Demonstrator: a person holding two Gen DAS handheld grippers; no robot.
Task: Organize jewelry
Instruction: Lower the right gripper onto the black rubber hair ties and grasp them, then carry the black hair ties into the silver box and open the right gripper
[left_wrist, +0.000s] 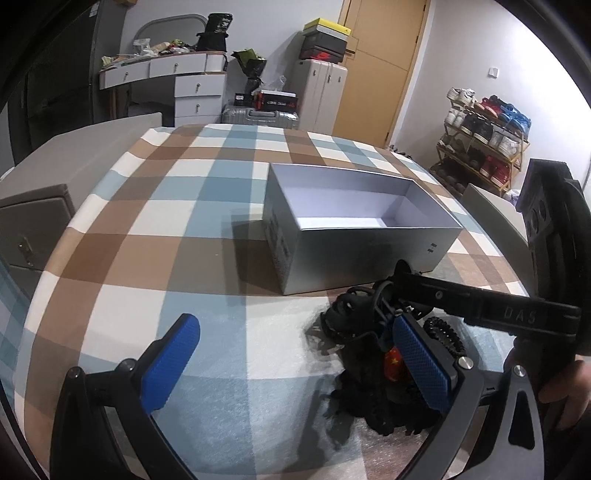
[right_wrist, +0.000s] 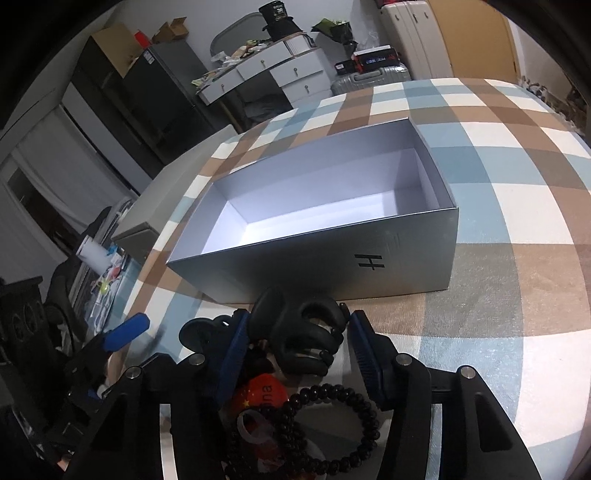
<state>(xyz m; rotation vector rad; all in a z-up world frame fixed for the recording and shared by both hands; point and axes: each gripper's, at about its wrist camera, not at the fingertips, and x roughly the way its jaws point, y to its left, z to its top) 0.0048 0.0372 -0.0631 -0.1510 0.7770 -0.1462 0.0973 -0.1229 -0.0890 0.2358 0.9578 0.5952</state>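
A silver open box (left_wrist: 369, 254) with an empty white inside stands on the checked tablecloth; it also shows in the right wrist view (right_wrist: 325, 273). In front of it lies a pile of accessories (left_wrist: 373, 391): a black claw hair clip (right_wrist: 299, 332), a black bead bracelet (right_wrist: 332, 424) and a red badge (right_wrist: 258, 395). My right gripper (right_wrist: 295, 343) has its blue pads on both sides of the claw clip, closed on it, just in front of the box. My left gripper (left_wrist: 295, 365) is open and empty, its right finger (left_wrist: 421, 365) over the pile.
The table (left_wrist: 177, 184) carries a blue, brown and white checked cloth. A grey box lid (left_wrist: 92, 147) lies at its far left edge. Beyond are a dresser (left_wrist: 184, 85), suitcases (left_wrist: 321, 92) and a shoe rack (left_wrist: 484, 144).
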